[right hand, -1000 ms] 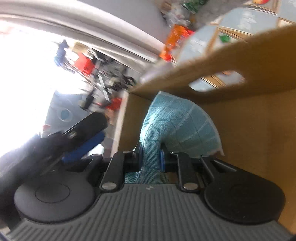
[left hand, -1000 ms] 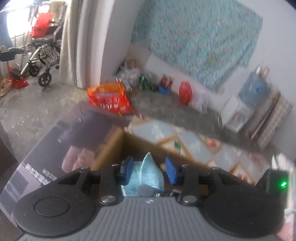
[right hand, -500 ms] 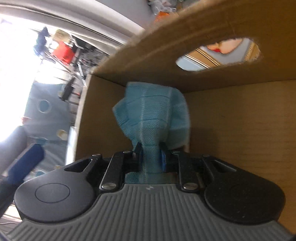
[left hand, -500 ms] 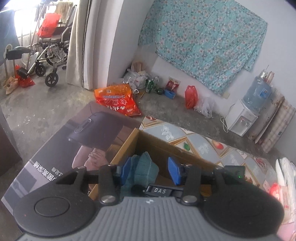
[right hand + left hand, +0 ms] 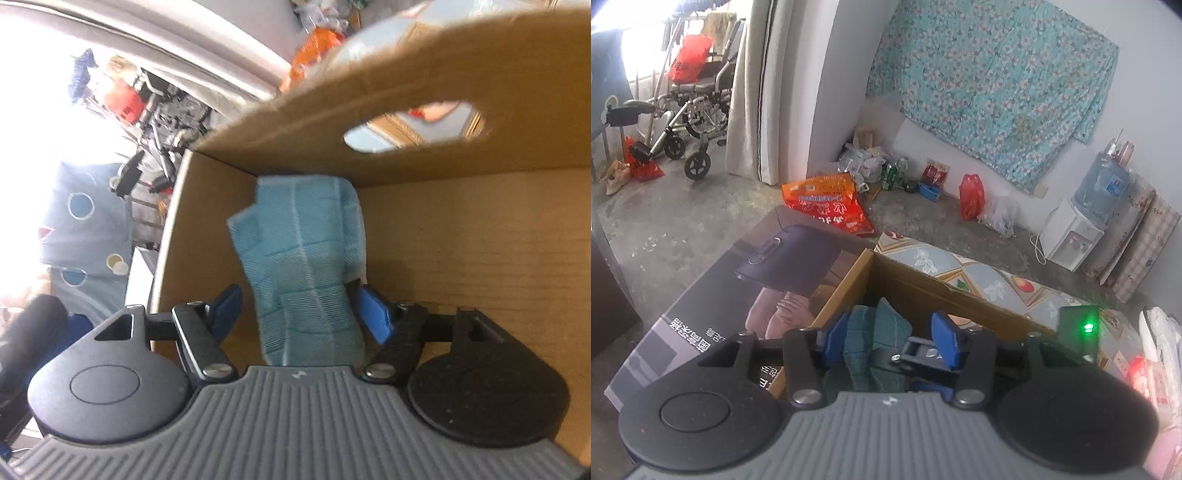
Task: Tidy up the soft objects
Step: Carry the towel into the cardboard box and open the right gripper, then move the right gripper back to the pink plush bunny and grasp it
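A teal checked cloth (image 5: pixel 299 258) hangs down inside an open cardboard box (image 5: pixel 461 240). My right gripper (image 5: pixel 301 310) is inside the box with the cloth between its blue pads. Its jaws are opening, and the pads stand off the fabric on both sides. In the left wrist view the same cloth (image 5: pixel 875 332) shows crumpled in the box (image 5: pixel 905 280), below my left gripper (image 5: pixel 890 339). The left jaws are also opening, with nothing pressed between the pads. Part of the right gripper shows beneath them.
A dark printed carton (image 5: pixel 720 295) lies left of the box, which stands on a patterned floor mat (image 5: pixel 979 273). An orange bag (image 5: pixel 827 203), bottles and a water dispenser (image 5: pixel 1075 236) line the far wall. White soft goods (image 5: pixel 1160 343) sit at the right edge.
The right gripper, shut on the cloth before, has sprung open and let it go, further down in the box. The left jaws have spread wider.
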The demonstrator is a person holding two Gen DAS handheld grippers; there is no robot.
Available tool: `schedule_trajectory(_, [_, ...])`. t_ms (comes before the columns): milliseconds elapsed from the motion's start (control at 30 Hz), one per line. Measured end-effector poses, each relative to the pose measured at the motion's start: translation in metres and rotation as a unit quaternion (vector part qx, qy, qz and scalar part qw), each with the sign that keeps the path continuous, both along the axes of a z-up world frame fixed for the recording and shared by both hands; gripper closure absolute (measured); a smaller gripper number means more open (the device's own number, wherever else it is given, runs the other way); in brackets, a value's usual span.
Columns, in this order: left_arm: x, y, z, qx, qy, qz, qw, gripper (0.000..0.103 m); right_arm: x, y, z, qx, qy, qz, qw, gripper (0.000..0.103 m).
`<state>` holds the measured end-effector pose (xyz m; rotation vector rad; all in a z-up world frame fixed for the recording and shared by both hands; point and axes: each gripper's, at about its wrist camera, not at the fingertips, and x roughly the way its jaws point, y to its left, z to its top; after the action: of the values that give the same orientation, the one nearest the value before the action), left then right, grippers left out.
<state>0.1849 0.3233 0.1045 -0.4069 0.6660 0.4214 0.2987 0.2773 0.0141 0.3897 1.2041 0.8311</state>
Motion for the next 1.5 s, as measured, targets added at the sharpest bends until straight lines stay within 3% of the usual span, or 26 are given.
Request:
schedule_trajectory(200, [-0.033, -0.015, 0.023, 0.010, -0.034, 0.017, 0.9992, 0.050, -0.003, -0.053, 0.037, 0.038, -0.024, -0.010, 0.999, 0.034])
schedule_trajectory(333, [-0.071, -0.040, 0.044, 0.025, -0.083, 0.007, 0.9962, 0.050, -0.037, -0.153, 0.068, 0.092, -0.087, -0.009, 0.992, 0.034])
schedule_trajectory(500, [-0.111, -0.093, 0.053, 0.031, -0.116, -0.064, 0.9907, 0.041, -0.089, -0.270, 0.091, 0.127, -0.163, -0.011, 0.978, 0.029])
schedule_trajectory(633, [-0.127, -0.150, 0.042, 0.030, -0.101, -0.149, 0.9831, 0.037, -0.127, -0.353, 0.081, 0.102, -0.210, -0.039, 0.972, 0.023])
schedule_trajectory(733, [-0.136, -0.199, 0.028, 0.028, -0.101, -0.213, 0.9715, 0.032, -0.144, -0.403, 0.078, 0.051, -0.247, -0.066, 0.965, 0.023])
schedule_trajectory(933, [-0.150, -0.294, -0.010, 0.057, -0.105, -0.323, 0.9388, 0.024, -0.170, -0.491, 0.082, -0.048, -0.323, -0.111, 0.939, 0.016])
schedule_trajectory(1033, [-0.148, -0.334, -0.035, 0.068, -0.088, -0.368, 0.9233, 0.024, -0.173, -0.528, 0.068, -0.079, -0.319, -0.137, 0.934, 0.016])
schedule_trajectory(1233, [-0.130, -0.384, -0.078, 0.096, -0.065, -0.419, 0.9005, 0.028, -0.160, -0.574, 0.025, -0.094, -0.273, -0.166, 0.943, 0.016])
schedule_trajectory(1367, [-0.115, -0.402, -0.092, 0.124, -0.057, -0.434, 0.8904, 0.038, -0.144, -0.580, 0.002, -0.067, -0.234, -0.170, 0.955, 0.016])
schedule_trajectory(1433, [-0.109, -0.407, -0.091, 0.139, -0.067, -0.438, 0.8858, 0.039, -0.134, -0.583, -0.010, -0.043, -0.205, -0.175, 0.962, 0.016])
schedule_trajectory(1500, [-0.096, -0.417, -0.092, 0.159, -0.067, -0.456, 0.8733, 0.039, -0.127, -0.586, -0.016, -0.020, -0.170, -0.182, 0.968, 0.016])
